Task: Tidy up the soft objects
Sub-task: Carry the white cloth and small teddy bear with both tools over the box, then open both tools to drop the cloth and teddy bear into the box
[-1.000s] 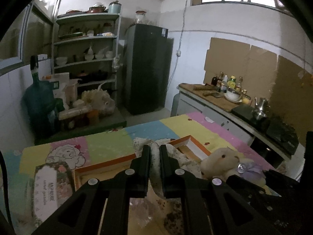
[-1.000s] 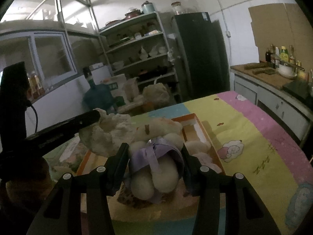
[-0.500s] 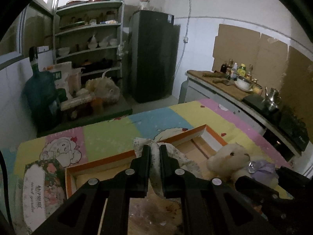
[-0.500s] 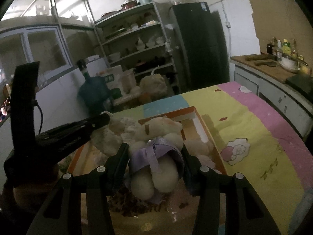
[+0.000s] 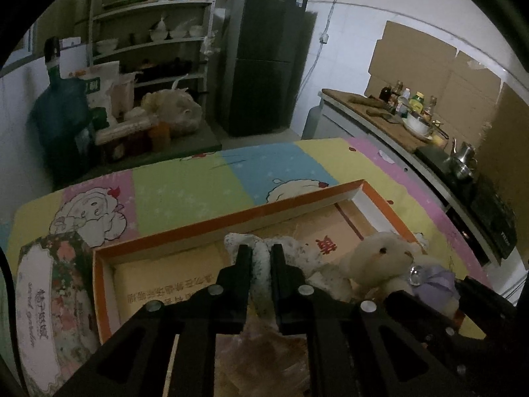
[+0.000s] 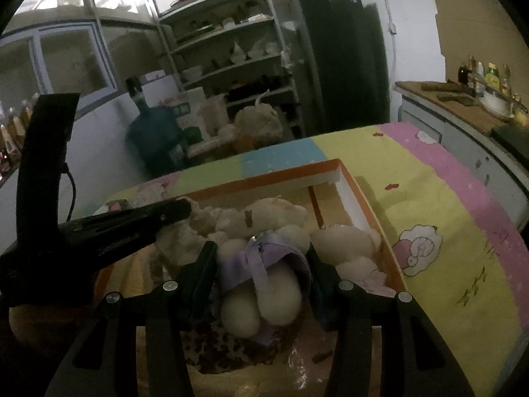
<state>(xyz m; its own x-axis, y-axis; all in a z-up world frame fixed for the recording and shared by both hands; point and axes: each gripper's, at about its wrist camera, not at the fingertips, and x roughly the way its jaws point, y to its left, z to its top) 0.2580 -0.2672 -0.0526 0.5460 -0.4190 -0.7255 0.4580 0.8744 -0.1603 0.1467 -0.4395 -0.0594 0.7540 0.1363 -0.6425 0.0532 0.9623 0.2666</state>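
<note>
Both our grippers held soft toys over the orange box [image 5: 231,221].

Our left gripper [image 5: 261,258] pinched a white speckled cloth [image 5: 261,274]; our right gripper [image 6: 261,258] clamped the cream teddy bear [image 6: 264,284] in its purple dress, above the box's near right part.

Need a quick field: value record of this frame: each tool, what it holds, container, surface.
left tool: shut on white speckled cloth, over the box
right tool: shut on cream teddy bear, gripped at its lavender dress
container: orange-rimmed cardboard box, open top
other contents: second cream plush at the box's right wall
surface: pastel cartoon-print sheet
beside box: floral box, outside the left wall
</note>
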